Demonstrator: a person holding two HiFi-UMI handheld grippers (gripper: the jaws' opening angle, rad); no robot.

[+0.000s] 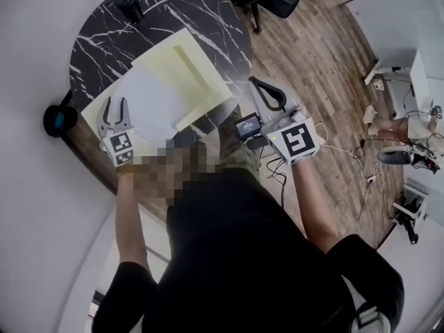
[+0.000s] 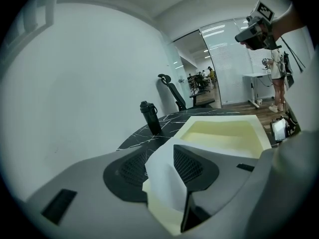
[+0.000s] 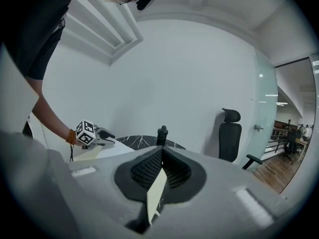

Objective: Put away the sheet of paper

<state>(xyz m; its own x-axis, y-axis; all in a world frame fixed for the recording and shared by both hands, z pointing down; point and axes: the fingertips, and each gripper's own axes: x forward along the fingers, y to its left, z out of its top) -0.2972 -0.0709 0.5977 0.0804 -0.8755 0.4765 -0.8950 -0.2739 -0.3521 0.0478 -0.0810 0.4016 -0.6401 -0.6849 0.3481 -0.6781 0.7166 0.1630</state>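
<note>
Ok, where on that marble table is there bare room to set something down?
Bare marble lies between the black bottle and the yellow tray, and in a strip right of the tray. The near-left edge is crowded: the sheet of paper lies on the tray, the left tool open around its edge.

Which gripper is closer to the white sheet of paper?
Left. The left gripper straddles an edge of the sheet of paper; the right gripper hangs beyond the table, to its right.
</note>
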